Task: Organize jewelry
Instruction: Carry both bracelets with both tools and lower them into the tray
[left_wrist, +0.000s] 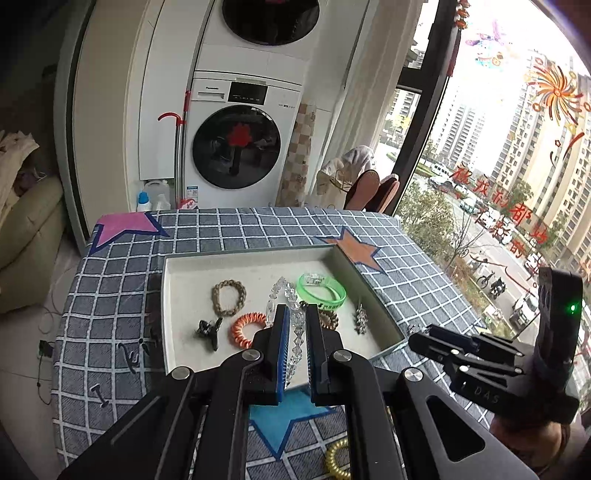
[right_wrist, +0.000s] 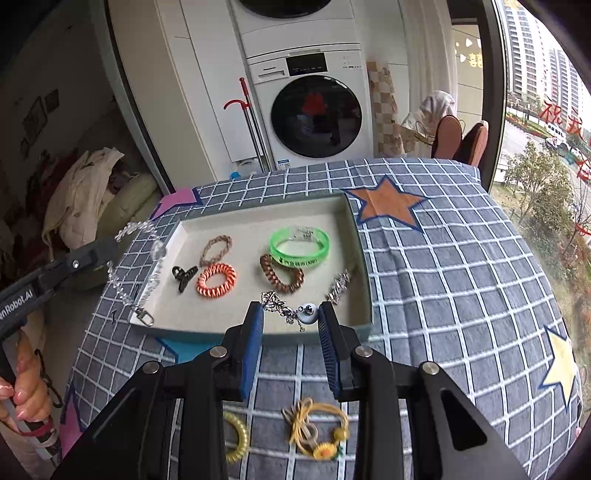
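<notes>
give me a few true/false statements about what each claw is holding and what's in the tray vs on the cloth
1. The left claw grips a clear crystal bead chain. True.
2. The green bracelet lies outside the tray. False: it is in the tray.
3. The right claw holds a silver charm chain. True.
4. The orange coil hair tie lies on the checked cloth. False: it is in the tray.
5. The yellow sunflower bracelet lies on the cloth. True.

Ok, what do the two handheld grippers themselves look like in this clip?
Both are black linkage frames with silver pivot bolts and two flat fingers lined with ribbed blue pads. The left gripper carries white lettering along its arm, seen from the right wrist view. The right gripper has a tall black block with a small green light at its back.
</notes>
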